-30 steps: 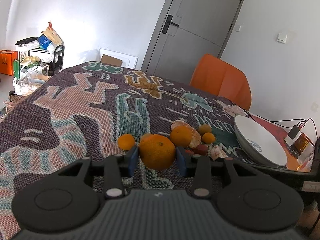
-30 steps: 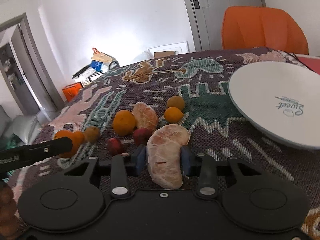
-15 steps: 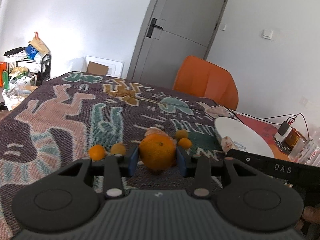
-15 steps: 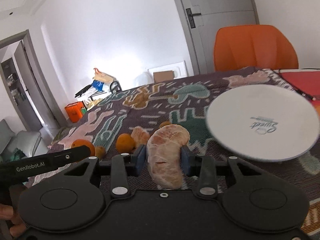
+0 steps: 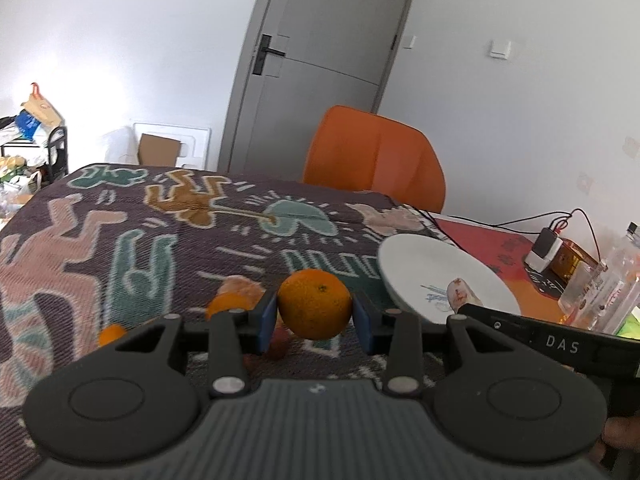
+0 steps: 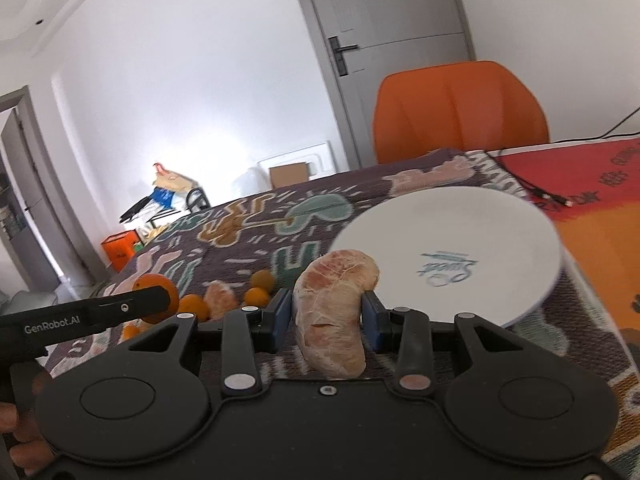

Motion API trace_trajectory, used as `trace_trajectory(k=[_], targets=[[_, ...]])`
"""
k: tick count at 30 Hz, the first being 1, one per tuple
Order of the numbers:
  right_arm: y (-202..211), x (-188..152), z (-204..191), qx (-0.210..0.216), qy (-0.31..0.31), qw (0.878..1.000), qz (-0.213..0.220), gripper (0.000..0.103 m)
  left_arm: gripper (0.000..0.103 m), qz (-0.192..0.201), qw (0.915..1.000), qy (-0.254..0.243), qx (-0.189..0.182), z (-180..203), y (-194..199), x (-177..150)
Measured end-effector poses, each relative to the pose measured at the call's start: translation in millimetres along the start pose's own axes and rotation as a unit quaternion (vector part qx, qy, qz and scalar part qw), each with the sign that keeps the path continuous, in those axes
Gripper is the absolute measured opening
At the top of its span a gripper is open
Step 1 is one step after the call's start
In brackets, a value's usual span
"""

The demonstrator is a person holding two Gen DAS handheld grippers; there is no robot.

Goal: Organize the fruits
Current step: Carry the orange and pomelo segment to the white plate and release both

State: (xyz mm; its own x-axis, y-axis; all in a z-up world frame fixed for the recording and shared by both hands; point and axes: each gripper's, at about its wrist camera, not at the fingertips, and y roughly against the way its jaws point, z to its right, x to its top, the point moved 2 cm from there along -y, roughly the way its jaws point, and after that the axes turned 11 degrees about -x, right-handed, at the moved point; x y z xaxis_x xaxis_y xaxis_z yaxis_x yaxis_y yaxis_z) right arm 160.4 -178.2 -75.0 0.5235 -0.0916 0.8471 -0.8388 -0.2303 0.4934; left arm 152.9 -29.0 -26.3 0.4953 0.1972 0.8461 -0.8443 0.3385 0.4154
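We carry fruit in both hands; the left gripper has its jaws pinching a whole orange by its sides, and the right gripper has its jaws pinching a peeled citrus segment that stands on end between the blue pads. Both pieces hang clear of the patterned blanket, with the white plate lying ahead near the blanket's right edge and still bare; the loose fruit sits in a cluster back toward the blanket's middle.

We judge the segment the weaker hold; it is soft and membranous, so a firmer squeeze could burst it, while a lighter one could let it slide down, since much of it hangs below the pads. The orange is round and held at two small spots, so a sharp wrist roll could spin it out; it would then roll across the blanket, perhaps off an edge. Our two grippers also travel close together, and they could knock each other over the plate; dropped from height, the orange could bounce off the shallow rim.
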Motion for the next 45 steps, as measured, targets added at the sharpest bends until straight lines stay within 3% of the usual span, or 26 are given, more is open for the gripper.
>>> trace_trajectory(k=[29,35,41,45], targets=[[-22.8,17.7,84.8,-0.069,-0.044,0.996,0.027,0.037,0.039,-0.054,0.9965,-0.047,-0.043,70.0,-93.9,11.0],[-18.2,20.3,91.2,-0.069,-0.054,0.995,0.042,0.048,0.039,-0.066,0.9956,-0.052,-0.043,75.9,-108.5,9.9],[-4.5,13.6,93.5,-0.053,-0.065,0.996,0.04,0.049,0.04,-0.072,0.995,-0.047,-0.05,79.7,-119.5,11.2],[2.6,6.8,88.8,-0.044,-0.061,0.997,0.035,0.054,0.044,-0.053,0.9963,-0.051,-0.043,81.7,-113.9,14.6]])
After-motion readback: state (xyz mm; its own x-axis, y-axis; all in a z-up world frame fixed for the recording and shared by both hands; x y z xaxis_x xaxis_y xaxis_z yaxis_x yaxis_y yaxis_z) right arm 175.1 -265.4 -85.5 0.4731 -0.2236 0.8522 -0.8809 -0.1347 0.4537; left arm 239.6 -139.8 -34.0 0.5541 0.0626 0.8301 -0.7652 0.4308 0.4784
